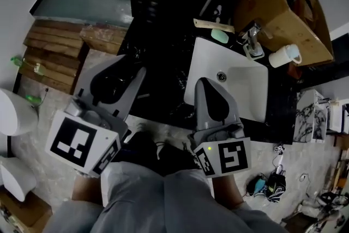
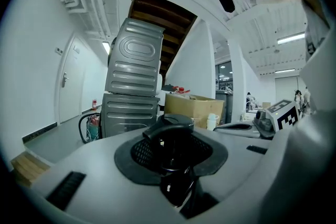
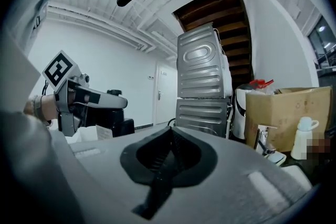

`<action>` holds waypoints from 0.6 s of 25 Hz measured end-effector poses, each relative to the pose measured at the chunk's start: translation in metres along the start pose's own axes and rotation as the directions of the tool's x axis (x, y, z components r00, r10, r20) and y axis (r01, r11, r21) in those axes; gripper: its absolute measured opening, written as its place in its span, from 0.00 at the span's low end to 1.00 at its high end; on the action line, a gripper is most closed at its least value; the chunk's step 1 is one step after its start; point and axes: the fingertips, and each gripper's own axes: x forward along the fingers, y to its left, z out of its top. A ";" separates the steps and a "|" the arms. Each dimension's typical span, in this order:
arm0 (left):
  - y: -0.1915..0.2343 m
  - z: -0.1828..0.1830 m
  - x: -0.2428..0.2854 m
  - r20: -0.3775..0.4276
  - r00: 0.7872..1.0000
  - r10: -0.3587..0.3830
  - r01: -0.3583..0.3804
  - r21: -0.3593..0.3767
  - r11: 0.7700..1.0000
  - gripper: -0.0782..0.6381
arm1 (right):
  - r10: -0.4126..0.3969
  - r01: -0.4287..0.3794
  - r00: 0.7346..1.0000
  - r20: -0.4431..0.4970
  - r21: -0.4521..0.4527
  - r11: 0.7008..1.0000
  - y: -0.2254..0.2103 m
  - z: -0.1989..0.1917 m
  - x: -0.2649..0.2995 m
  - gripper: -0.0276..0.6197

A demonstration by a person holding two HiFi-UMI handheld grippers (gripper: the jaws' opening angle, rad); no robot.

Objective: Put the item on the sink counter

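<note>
A glossy black item [image 2: 169, 136], shaped like a small bottle with a cap, sits between the jaws of my left gripper [image 2: 170, 157], which is shut on it. In the head view the left gripper [image 1: 113, 78] hangs over the dark counter's [image 1: 163, 93] left end, and the item is lost in the dark there. My right gripper [image 1: 211, 96] is shut with nothing in it, its tip over the near left edge of the white sink basin [image 1: 248, 76]. In its own view the right gripper [image 3: 164, 157] shows its jaws pressed together.
A faucet [image 1: 252, 40], a green soap [image 1: 220, 35] and a white jug [image 1: 284, 55] stand behind the basin. A cardboard box [image 1: 278, 3] is at the back right. Stacked grey appliances [image 2: 134, 86] rise ahead. Wooden planks [image 1: 54, 46] lie on the floor at left.
</note>
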 end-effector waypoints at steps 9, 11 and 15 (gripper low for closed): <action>0.028 -0.006 0.007 -0.004 0.991 -0.132 0.132 0.000 0.991 0.27 | -0.127 0.127 0.992 0.007 0.002 0.992 0.020 0.004 0.018 0.04; 0.031 -0.006 0.008 -0.003 0.987 -0.159 0.159 0.001 0.987 0.27 | -0.152 0.152 0.988 -0.007 0.004 0.988 0.023 0.002 0.019 0.04; 0.038 -0.010 0.012 -0.009 0.980 -0.200 0.201 0.003 0.980 0.27 | -0.195 0.195 0.980 -0.028 0.003 0.981 0.027 -0.002 0.022 0.04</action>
